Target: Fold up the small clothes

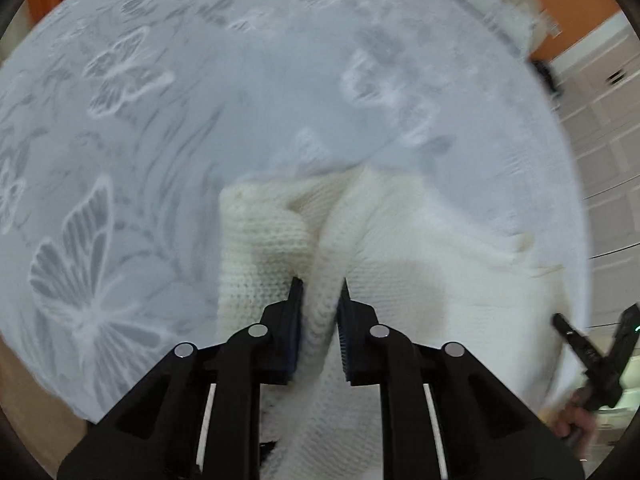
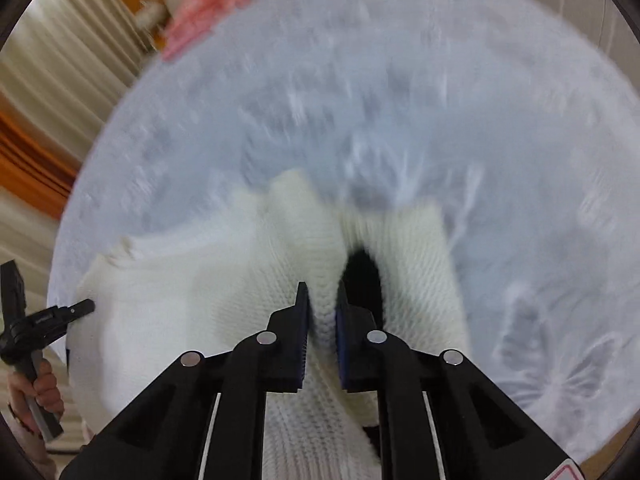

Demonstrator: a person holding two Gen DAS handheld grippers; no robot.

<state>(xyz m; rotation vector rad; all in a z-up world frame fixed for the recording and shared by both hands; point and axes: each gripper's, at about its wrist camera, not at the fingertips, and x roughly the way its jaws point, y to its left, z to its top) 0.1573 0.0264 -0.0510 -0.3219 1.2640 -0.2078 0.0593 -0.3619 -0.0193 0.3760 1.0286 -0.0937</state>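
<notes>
A cream knitted garment hangs between both grippers above a round table. My left gripper is shut on a fold of its edge; a sleeve-like part droops to the left. My right gripper is shut on another fold of the same garment, and a ribbed cuff hangs to its right. The right gripper also shows at the right edge of the left wrist view, and the left gripper at the left edge of the right wrist view.
The table carries a pale blue-grey cloth with butterfly patterns, also in the right wrist view. A pink item lies at its far edge. Pale curtains and orange walls stand behind. Both views are motion-blurred.
</notes>
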